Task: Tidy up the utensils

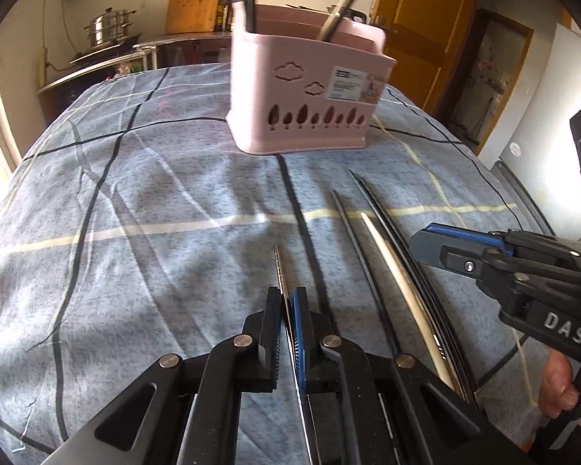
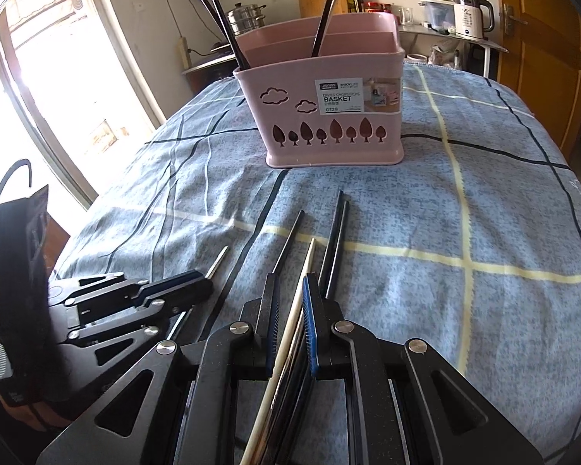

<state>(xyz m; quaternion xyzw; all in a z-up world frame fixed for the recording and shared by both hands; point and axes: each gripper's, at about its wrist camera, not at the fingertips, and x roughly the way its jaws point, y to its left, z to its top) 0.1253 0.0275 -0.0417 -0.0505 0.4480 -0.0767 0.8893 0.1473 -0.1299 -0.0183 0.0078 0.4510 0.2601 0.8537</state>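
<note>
A pink divided chopstick basket [image 1: 310, 89] [image 2: 329, 93] stands on the blue checked cloth, with several dark chopsticks upright in it. My left gripper [image 1: 288, 302] is shut on a silver metal chopstick [image 1: 281, 271], which points toward the basket. My right gripper [image 2: 290, 290] has its jaws close around a cream chopstick [image 2: 304, 275] lying on the cloth; whether they press it is unclear. Dark chopsticks [image 2: 335, 232] [image 1: 368, 201] lie beside it. The right gripper also shows in the left wrist view [image 1: 437, 248], and the left gripper in the right wrist view [image 2: 189, 283].
The table's blue cloth [image 1: 155, 193] [image 2: 464, 213] spreads wide around the basket. Behind are a steel pot [image 1: 108, 27], a wooden cutting board [image 1: 193, 0], a kettle [image 2: 472, 15] and a wooden door [image 2: 542, 38].
</note>
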